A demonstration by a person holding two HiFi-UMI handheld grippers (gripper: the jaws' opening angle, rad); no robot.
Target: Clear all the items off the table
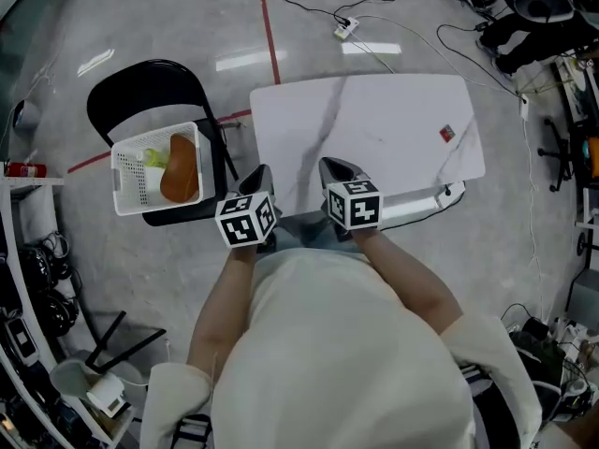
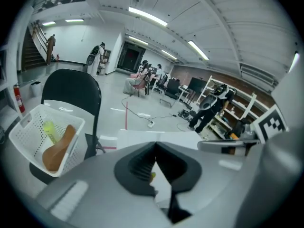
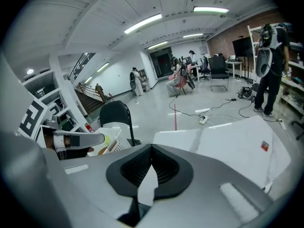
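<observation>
Hovering by the table [image 1: 393, 129], left gripper [image 1: 264, 171] and right gripper [image 1: 330, 165]; jaws together.

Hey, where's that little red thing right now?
In the head view the little red thing lies alone on the white table, near its right end; the white basket on the black chair is off the opposite, left side.

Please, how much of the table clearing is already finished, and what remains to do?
Done: the white basket on the chair holds a brown item and a yellow-green one. In hand: nothing; the left gripper and right gripper are shut and empty at the table's near edge. Left: only a small red square on the table, perhaps an item, perhaps a sticker.
</observation>
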